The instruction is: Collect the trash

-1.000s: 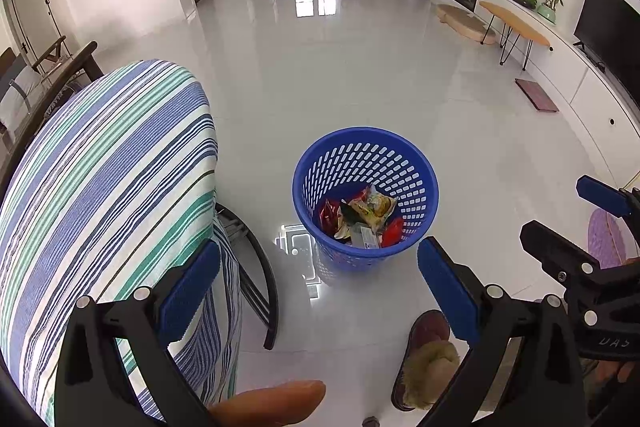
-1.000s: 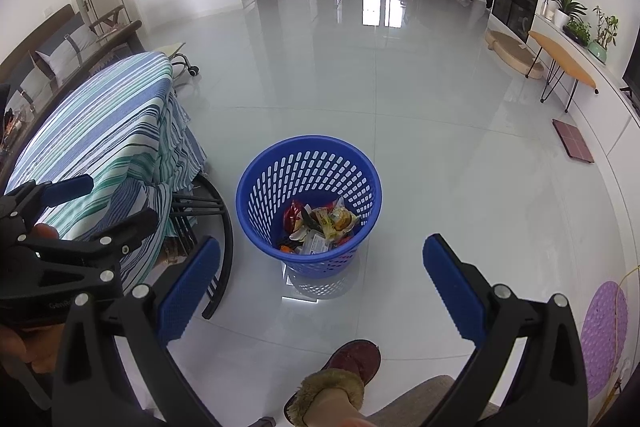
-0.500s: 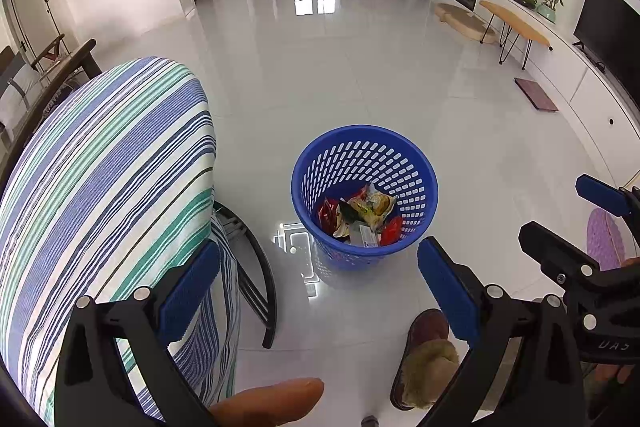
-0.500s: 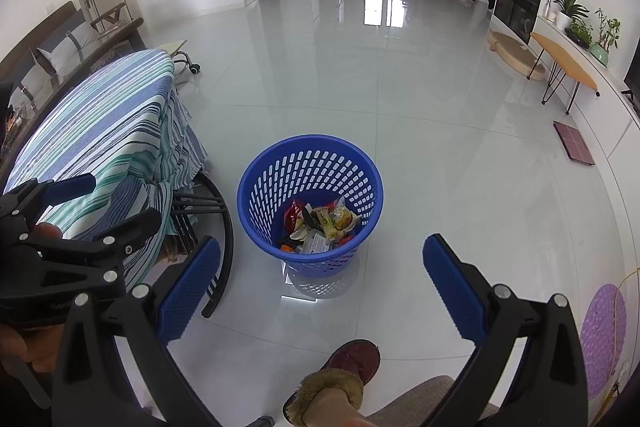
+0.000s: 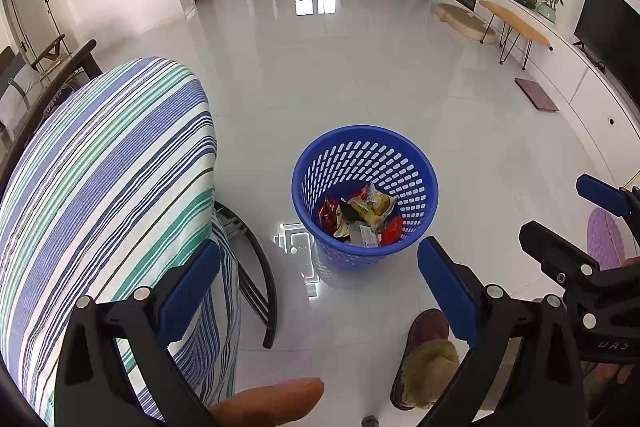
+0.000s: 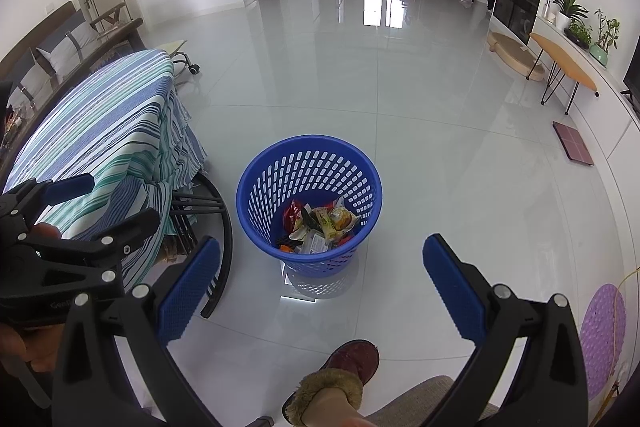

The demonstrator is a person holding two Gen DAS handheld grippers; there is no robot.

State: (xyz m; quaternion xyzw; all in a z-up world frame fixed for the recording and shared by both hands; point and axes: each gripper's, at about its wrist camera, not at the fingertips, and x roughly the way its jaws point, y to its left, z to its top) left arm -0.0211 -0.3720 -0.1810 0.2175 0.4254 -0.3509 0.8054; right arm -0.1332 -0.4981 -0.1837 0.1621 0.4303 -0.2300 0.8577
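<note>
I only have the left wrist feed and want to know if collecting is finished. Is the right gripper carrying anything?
Observer: No. The right gripper is open, with nothing between its fingers.
Operator: Any litter behind the striped table?
Observer: None that I can see. Past the striped tablecloth, only a caster-wheeled frame stands on the floor.
Operator: And around the purple mat?
Observer: A yellow cord runs over the purple mat. I see no wrappers there.

Bright daylight glares off the floor (image 5: 312, 75); sharp, fisheye-bent edges.
</note>
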